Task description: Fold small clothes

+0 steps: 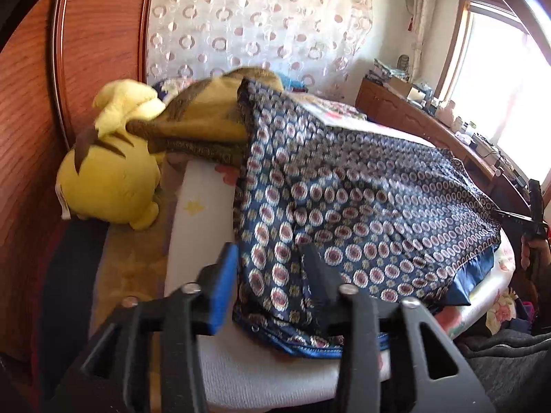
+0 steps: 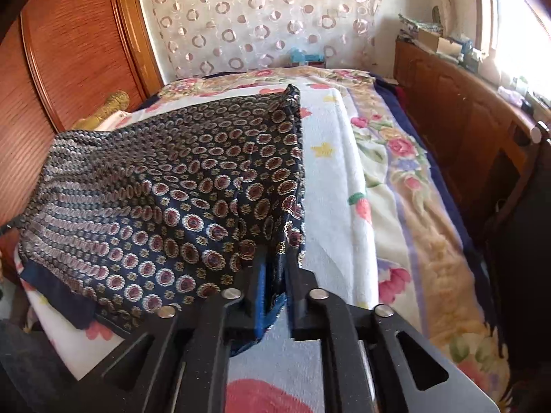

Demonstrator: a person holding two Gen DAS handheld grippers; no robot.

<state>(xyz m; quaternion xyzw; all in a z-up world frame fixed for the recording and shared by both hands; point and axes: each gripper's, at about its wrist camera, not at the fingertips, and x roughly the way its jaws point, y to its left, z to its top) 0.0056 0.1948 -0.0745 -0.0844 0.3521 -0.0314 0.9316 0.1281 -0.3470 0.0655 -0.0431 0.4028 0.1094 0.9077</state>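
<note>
A navy garment with red-and-white circle print (image 1: 361,199) is held stretched above the bed between both grippers; it also shows in the right wrist view (image 2: 165,199). My left gripper (image 1: 272,275) is shut on the garment's near left edge, its blue-padded finger (image 1: 220,292) outside the cloth. My right gripper (image 2: 275,275) is shut on the garment's opposite edge. The right gripper also shows at the far right of the left wrist view (image 1: 530,220), pinching the cloth corner.
The bed carries a white towel with yellow stars (image 2: 330,186) and a floral blanket (image 2: 413,206). A yellow plush toy (image 1: 110,172) and folded olive cloth (image 1: 206,117) lie by the wooden headboard (image 1: 38,110). A wooden cabinet (image 2: 458,113) lines the right side under the window.
</note>
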